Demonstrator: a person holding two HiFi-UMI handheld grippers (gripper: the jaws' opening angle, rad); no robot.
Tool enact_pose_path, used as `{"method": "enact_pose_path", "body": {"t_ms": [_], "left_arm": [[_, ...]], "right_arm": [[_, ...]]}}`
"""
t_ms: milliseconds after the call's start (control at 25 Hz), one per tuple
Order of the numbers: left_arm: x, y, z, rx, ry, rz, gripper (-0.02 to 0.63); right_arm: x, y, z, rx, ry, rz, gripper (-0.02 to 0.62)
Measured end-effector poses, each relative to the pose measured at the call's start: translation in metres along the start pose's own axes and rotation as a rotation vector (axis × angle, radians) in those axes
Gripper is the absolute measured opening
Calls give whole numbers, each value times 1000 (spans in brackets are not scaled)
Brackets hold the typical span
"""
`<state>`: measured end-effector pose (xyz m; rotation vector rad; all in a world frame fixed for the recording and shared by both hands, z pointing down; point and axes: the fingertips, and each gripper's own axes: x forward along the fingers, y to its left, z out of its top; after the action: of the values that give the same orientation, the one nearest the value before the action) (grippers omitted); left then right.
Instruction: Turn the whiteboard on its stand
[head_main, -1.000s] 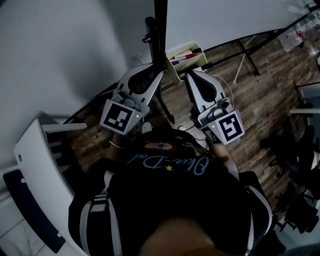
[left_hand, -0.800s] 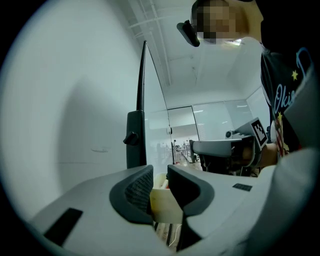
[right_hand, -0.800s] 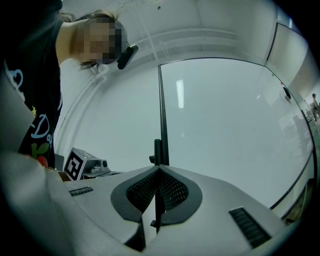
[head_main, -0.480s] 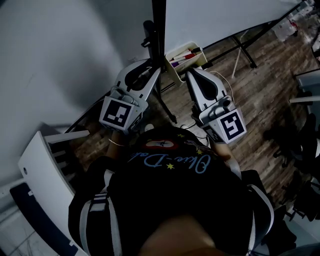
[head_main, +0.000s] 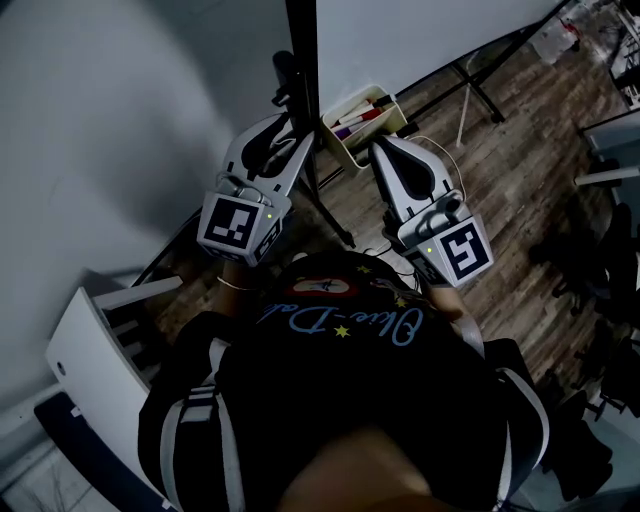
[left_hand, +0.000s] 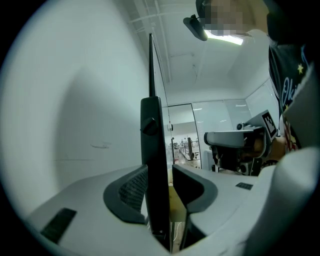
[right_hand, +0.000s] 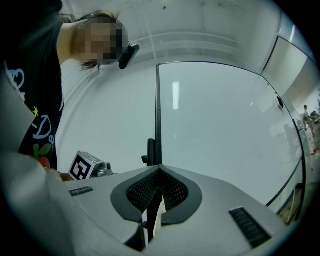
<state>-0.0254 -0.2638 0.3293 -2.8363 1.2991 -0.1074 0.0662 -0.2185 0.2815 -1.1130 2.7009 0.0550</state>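
Wood floor (head_main: 520, 150), whiteboard (head_main: 420, 35) between opening jaws of left gripper (left_hand: 159, 171)

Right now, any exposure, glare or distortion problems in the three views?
Head view: underexposed; the person's dark printed shirt is near black, only the white whiteboard panel reads bright. Left gripper view: fisheye with black corners, the black stand post a flat silhouette, the ceiling light strip blown out. Right gripper view: fisheye bows the whiteboard's outline; a vertical light reflection glares on the board.
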Motion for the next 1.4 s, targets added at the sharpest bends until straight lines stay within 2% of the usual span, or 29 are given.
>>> {"method": "enact_pose_path", "body": {"t_ms": [160,240,840,1400], "left_arm": [[0,4,-1,2,-9,-1,177],[2,3,0,8,-4,-10,212],[25,3,1,18,-7,-52,225],[42,0,-2,37,9,-102,225]], "right_arm": [[0,-3,0,-5,0,-21,20],[0,-4,0,-6,0,-27,20],[1,-8,-8,-7,28,-53,20],[38,-3,-22,-27,69,2,20]]}}
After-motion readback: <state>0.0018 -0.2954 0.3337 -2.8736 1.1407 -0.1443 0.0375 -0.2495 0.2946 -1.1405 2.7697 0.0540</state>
